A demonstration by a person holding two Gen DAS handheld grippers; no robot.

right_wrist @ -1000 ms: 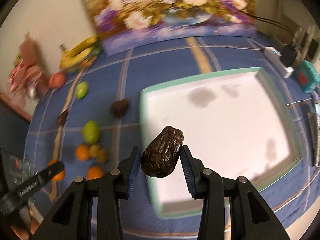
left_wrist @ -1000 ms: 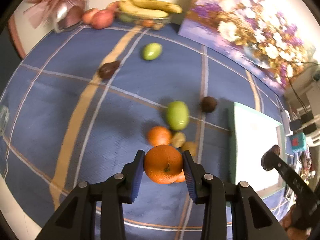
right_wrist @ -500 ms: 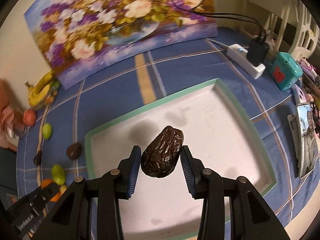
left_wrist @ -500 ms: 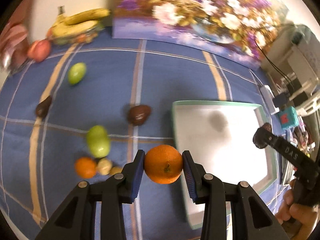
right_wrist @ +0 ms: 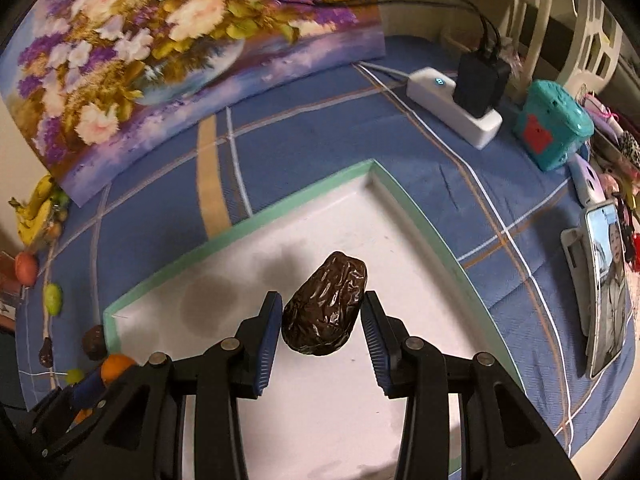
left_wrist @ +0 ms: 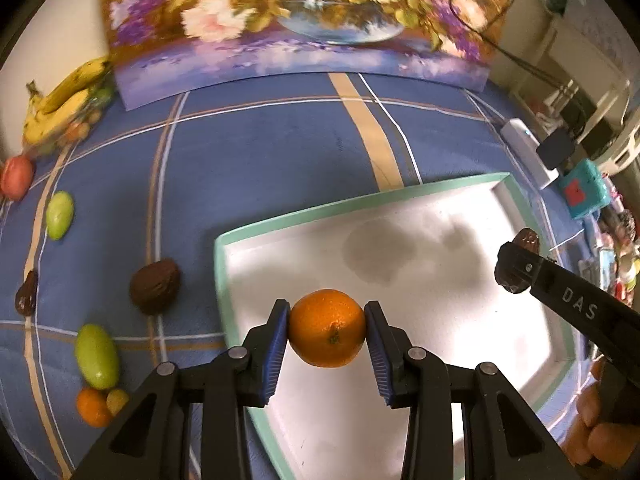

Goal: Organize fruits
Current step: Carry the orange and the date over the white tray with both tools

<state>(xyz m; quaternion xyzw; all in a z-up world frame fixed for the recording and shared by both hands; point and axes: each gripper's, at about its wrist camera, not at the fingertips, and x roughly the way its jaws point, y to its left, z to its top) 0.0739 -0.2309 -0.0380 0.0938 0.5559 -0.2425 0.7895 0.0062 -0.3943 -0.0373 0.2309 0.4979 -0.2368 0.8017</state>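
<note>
A: bananas (left_wrist: 60, 104) blurred, bowl under them unreadable. Painting (left_wrist: 280, 16) top cropped.
B: right view: orange (right_wrist: 114, 364) mostly behind the left gripper (right_wrist: 86, 394). Phone (right_wrist: 606, 292) screen too small to read; clutter at right edge cut off.

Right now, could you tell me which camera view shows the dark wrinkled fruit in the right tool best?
The right wrist view: the dark wrinkled fruit sits centred and sharp between the pads, above the tray. The left wrist view shows only a small part of it, at the frame's edge behind the tool.
</note>
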